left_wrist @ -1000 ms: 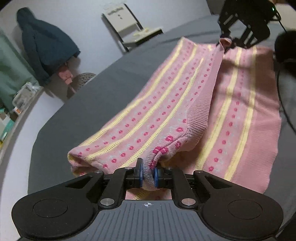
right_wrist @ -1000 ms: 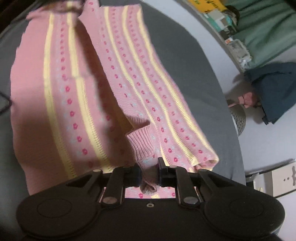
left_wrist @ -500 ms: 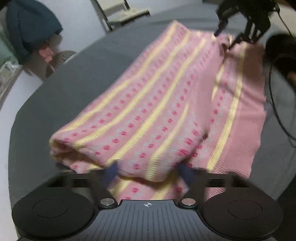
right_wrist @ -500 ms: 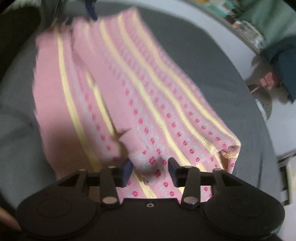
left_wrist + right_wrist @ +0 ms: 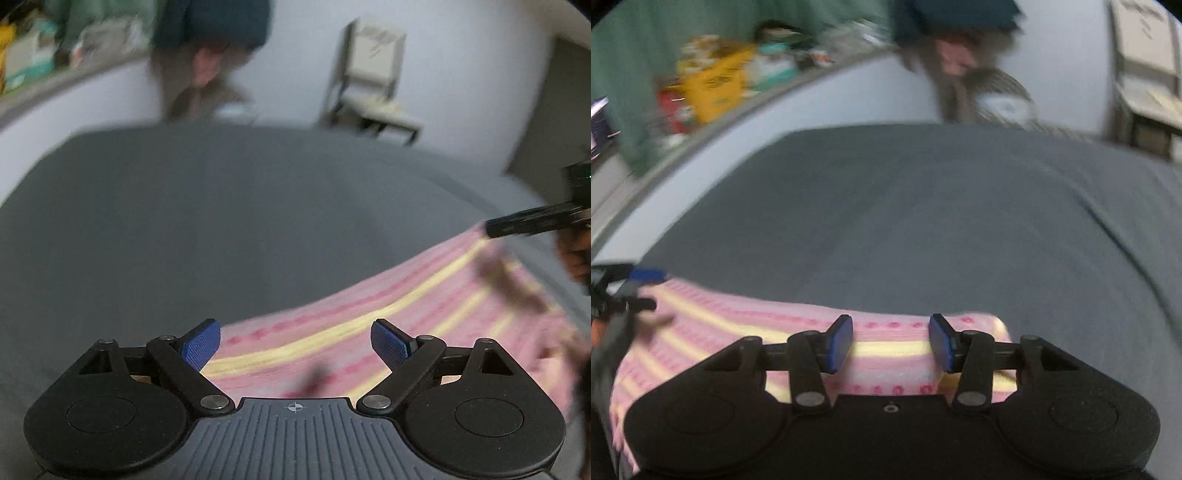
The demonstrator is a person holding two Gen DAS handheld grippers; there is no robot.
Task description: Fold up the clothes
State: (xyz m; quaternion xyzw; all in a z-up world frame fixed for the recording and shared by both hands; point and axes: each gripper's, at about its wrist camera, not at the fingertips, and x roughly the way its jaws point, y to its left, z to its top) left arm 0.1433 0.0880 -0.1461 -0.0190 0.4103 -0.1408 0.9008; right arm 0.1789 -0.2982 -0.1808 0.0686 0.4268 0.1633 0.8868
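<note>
Blur smears the left wrist view: the left gripper (image 5: 295, 345) hangs spread wide, empty, over the pink knitted garment with yellow stripes (image 5: 424, 314) lying flat on the dark grey cloth-covered surface (image 5: 221, 221). A pale folding chair (image 5: 373, 81) stands beyond. From the right wrist, the right gripper (image 5: 891, 343) is likewise spread, empty, above the garment's folded edge (image 5: 738, 332).

Soft knitted pink garment (image 5: 424, 317) lies on a matt grey cloth cover (image 5: 229, 229); claws matt black plastic.
</note>
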